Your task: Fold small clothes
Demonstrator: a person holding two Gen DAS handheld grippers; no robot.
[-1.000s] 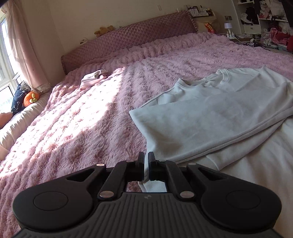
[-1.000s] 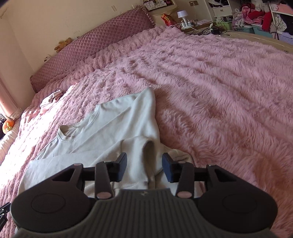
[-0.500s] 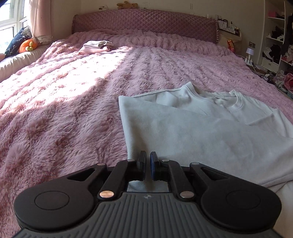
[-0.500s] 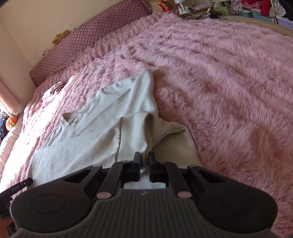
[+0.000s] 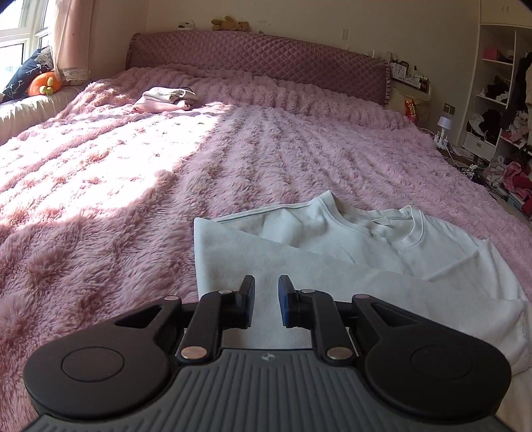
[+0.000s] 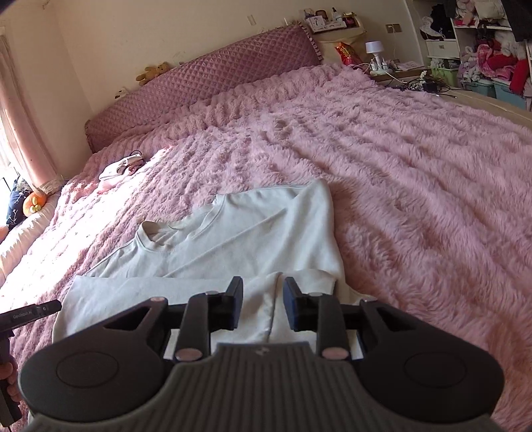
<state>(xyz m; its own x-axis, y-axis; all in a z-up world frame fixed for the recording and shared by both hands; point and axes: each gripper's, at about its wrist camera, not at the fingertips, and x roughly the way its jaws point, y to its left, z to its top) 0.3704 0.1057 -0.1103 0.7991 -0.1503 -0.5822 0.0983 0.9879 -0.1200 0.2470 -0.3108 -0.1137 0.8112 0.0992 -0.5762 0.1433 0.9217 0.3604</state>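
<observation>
The white sweatshirt (image 5: 349,252) lay flat on the fluffy pink blanket (image 5: 133,186), its round collar (image 5: 375,226) turned toward the quilted headboard (image 5: 259,63) and one side panel already folded across the body, leaving a straight edge on the window side. In the right wrist view the garment (image 6: 252,239) showed a sleeve doubled back near its lower end. The left gripper (image 5: 266,299) hovered over the folded panel, its jaws opening with only flat cloth below them and nothing pinched. The right gripper (image 6: 262,304) stood above the doubled sleeve, its jaws likewise opening, the pads clear of the fabric. Further from the sweatshirt, toward the headboard, a small heap of pink and white clothes (image 5: 166,99) sat in the sunlit patch. Two plush toys (image 5: 231,25) perched on the headboard's top.
</observation>
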